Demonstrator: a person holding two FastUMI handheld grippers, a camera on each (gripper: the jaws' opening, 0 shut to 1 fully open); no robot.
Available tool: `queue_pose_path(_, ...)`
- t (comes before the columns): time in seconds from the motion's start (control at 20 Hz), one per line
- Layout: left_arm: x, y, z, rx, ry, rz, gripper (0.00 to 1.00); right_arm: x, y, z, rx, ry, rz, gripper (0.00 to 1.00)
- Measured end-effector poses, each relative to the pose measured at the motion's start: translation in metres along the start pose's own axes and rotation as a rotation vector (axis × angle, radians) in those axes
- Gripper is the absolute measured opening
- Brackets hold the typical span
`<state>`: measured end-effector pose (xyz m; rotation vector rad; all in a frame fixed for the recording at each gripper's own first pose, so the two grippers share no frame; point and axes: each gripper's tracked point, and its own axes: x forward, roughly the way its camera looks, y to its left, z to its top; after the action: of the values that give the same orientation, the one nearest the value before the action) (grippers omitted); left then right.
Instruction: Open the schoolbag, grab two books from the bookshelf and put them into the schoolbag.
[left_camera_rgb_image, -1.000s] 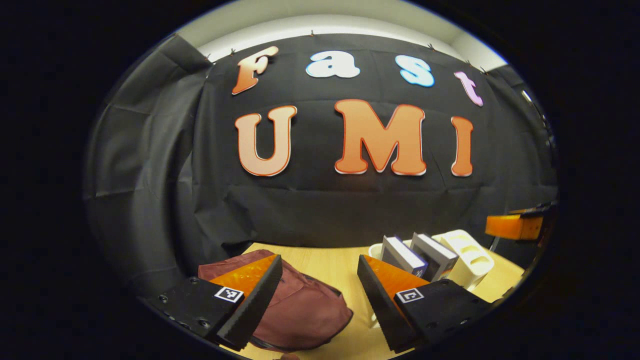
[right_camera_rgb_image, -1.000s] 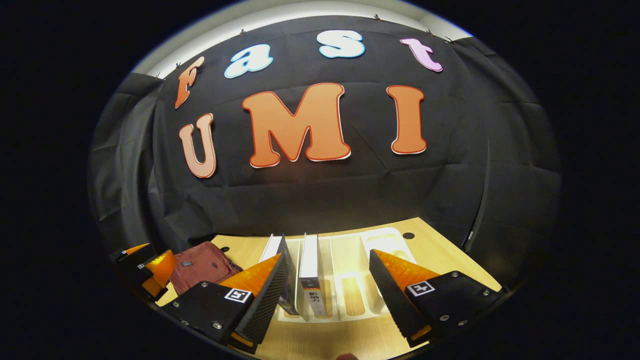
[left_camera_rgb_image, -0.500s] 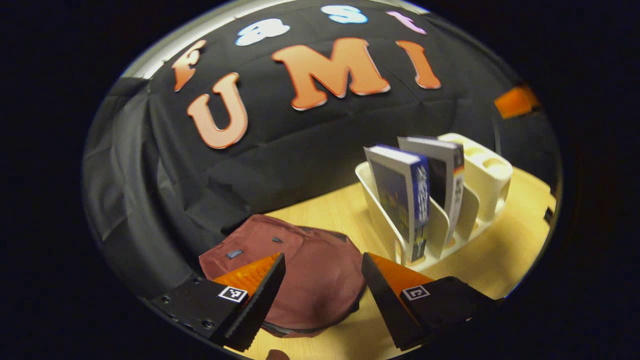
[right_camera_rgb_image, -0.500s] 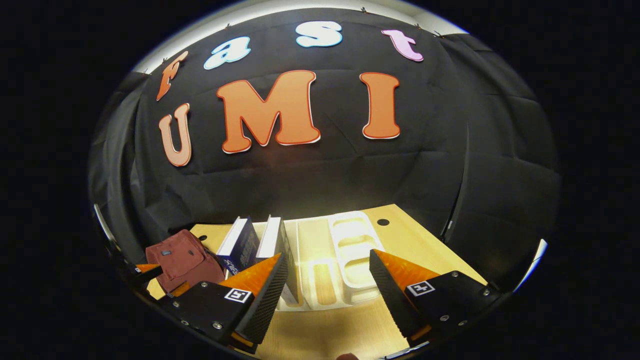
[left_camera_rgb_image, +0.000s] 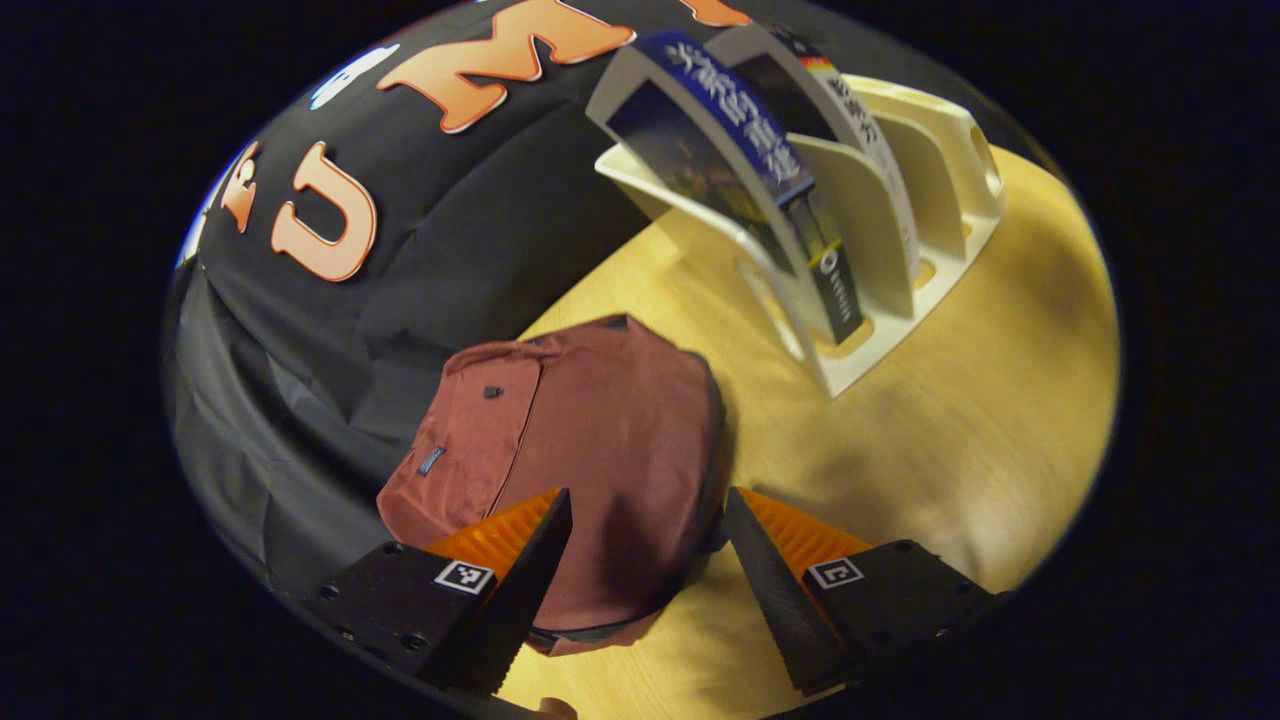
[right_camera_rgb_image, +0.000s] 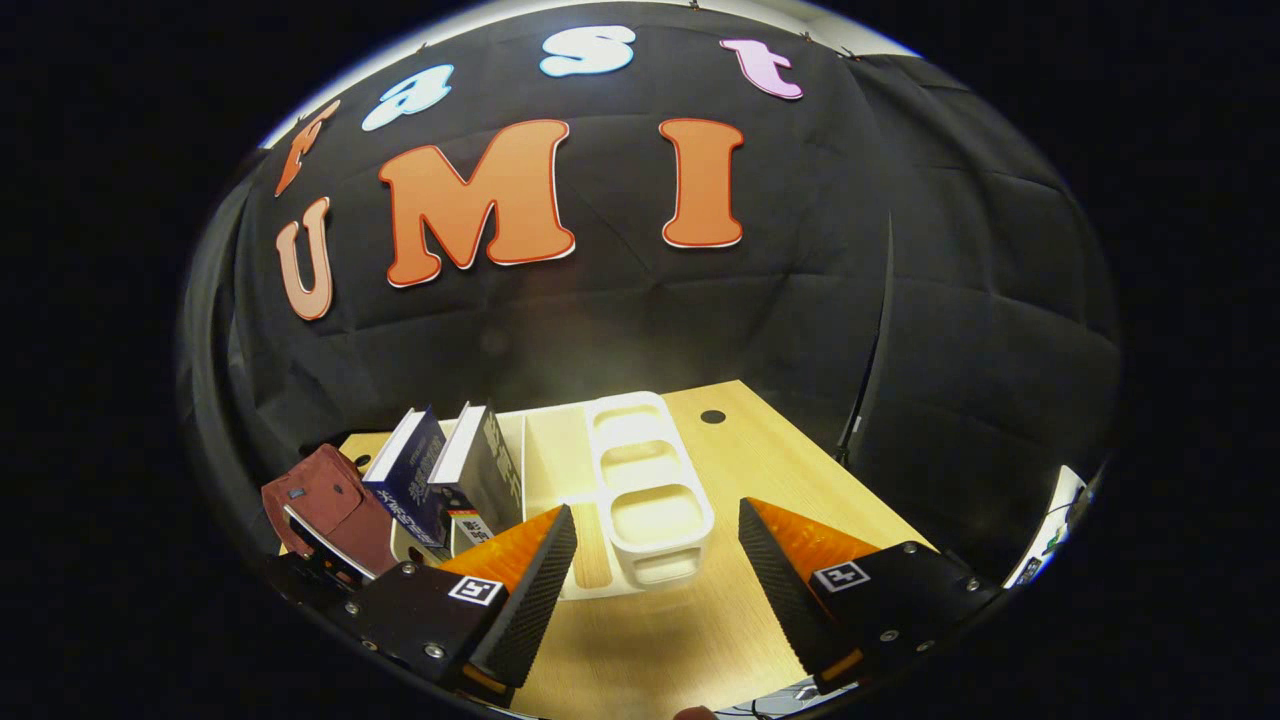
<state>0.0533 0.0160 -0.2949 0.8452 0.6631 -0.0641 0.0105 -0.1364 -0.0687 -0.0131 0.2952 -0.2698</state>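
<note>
A maroon schoolbag (left_camera_rgb_image: 590, 430) lies flat and zipped on the wooden table, right in front of my left gripper (left_camera_rgb_image: 645, 497). That gripper hangs open just above the bag's near edge and holds nothing. Behind the bag stands a white bookshelf (left_camera_rgb_image: 880, 230) with a blue book (left_camera_rgb_image: 720, 135) and a second book (left_camera_rgb_image: 850, 100) leaning in its slots. In the right gripper view the bookshelf (right_camera_rgb_image: 640, 480) sits ahead, with the blue book (right_camera_rgb_image: 408, 485), the second book (right_camera_rgb_image: 485, 465) and the schoolbag (right_camera_rgb_image: 320, 500) at its left. My right gripper (right_camera_rgb_image: 655, 512) is open and empty, short of the shelf.
The wooden table (left_camera_rgb_image: 960, 430) runs to the black cloth wall behind. A small dark hole (right_camera_rgb_image: 712, 416) marks the tabletop beyond the shelf. Bare wood (right_camera_rgb_image: 790, 470) lies to the right of the shelf. A dark part of the other gripper (right_camera_rgb_image: 315, 555) shows near the bag.
My left gripper has tipped down and come closer over the schoolbag, and its view has rolled. My right gripper has swung to the right, so shelf and books sit further left. Both stay open.
</note>
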Motion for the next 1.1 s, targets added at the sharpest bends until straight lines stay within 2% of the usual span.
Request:
queue_pose_path(0.25,0.003,0.004,-0.011,0.007,0.055,0.028,0.98,0.005,0.003,-0.007,0.011,0.027,0.015,0.97)
queue_pose_path(0.4,0.009,-0.003,-0.013,0.008,0.082,0.013,0.98,0.008,0.009,-0.009,0.011,0.039,0.032,0.97)
queue_pose_path(0.45,0.009,-0.005,-0.019,0.003,0.093,-0.006,0.93,0.008,0.010,-0.008,0.010,0.038,0.037,0.97)
queue_pose_path(0.5,0.009,-0.010,-0.018,-0.011,0.102,-0.029,0.96,0.008,0.012,-0.007,0.007,0.037,0.041,0.97)
queue_pose_path(0.6,0.006,-0.014,-0.011,-0.034,0.097,-0.056,0.64,0.008,0.012,-0.005,0.004,0.031,0.046,0.97)
queue_pose_path(0.75,0.006,-0.010,-0.015,-0.018,0.130,-0.067,0.15,0.008,0.012,-0.004,0.006,0.028,0.053,0.97)
queue_pose_path(0.8,0.005,-0.009,-0.014,-0.019,0.127,-0.080,0.05,0.009,0.012,-0.005,0.009,0.031,0.055,0.97)
queue_pose_path(0.85,0.005,-0.010,-0.014,-0.037,0.139,-0.104,0.01,0.009,0.012,-0.006,0.014,0.035,0.059,0.97)
queue_pose_path(1.1,-0.001,-0.009,-0.009,-0.148,0.189,-0.305,0.01,0.013,0.022,-0.007,0.075,0.049,0.104,0.97)
